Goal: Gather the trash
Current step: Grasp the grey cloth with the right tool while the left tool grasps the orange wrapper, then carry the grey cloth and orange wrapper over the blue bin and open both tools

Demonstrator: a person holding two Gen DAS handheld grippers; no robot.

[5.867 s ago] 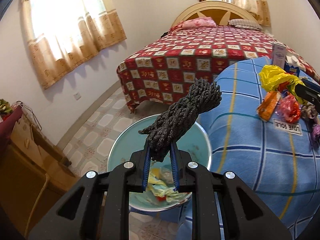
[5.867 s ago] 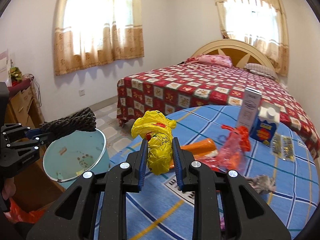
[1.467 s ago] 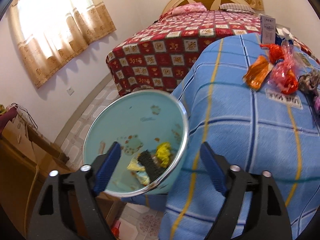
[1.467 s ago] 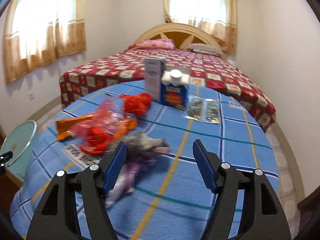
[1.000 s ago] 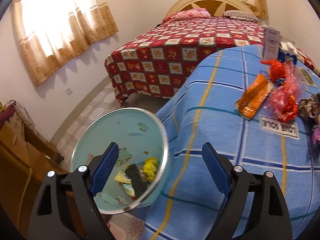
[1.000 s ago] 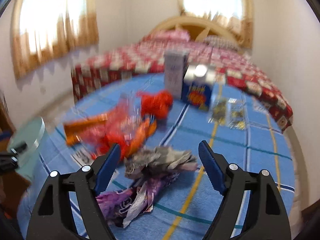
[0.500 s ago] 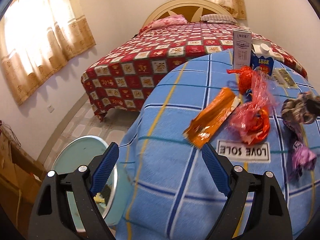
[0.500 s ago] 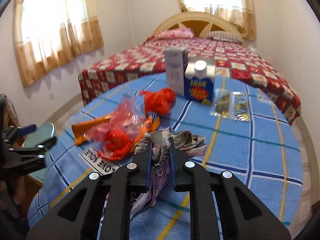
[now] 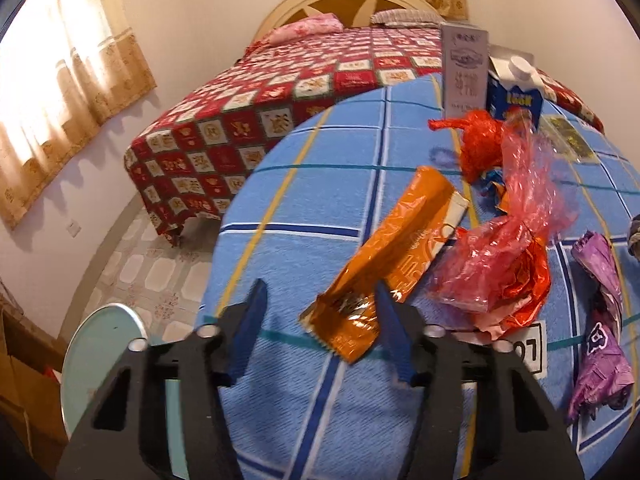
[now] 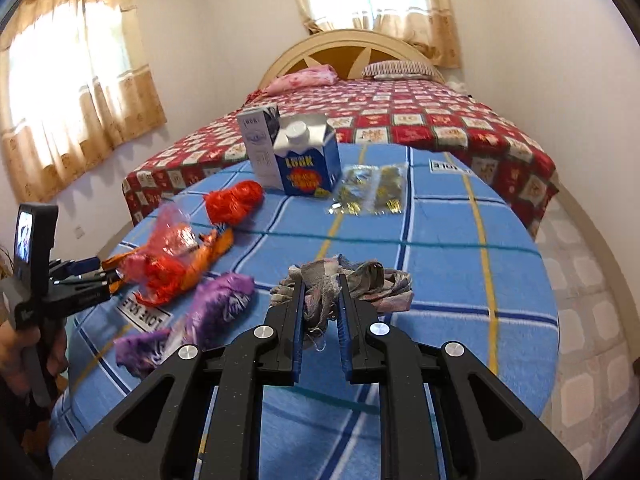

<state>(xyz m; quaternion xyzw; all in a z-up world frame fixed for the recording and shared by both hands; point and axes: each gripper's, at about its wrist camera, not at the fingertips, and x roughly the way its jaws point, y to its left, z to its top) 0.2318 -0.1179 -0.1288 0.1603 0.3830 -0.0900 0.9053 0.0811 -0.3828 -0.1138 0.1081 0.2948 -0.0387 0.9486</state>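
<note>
On the tabletop, covered in blue plaid cloth: one orange wrapper, one red crinkled plastic bag, one red mesh wad, one purple wrapper, one grey crumpled rag, two clear sachets, one blue carton and one grey box standing upright at 12 o'clock. One teal trash bin is sitting on the tiled floor at 8 o'clock of the table in the left wrist view. A bed with a red checkered cover is filling the room behind, with curtained windows.

The left gripper is pointing down at the near end of the orange wrapper; its jaws have just been closing, the wrapper end lying between them, the pads not clearly pressing it yet. The right gripper is clenching the grey crumpled rag at its near edge, angled down. A hand is holding the left gripper's handle at 9 o'clock in the right wrist view.
</note>
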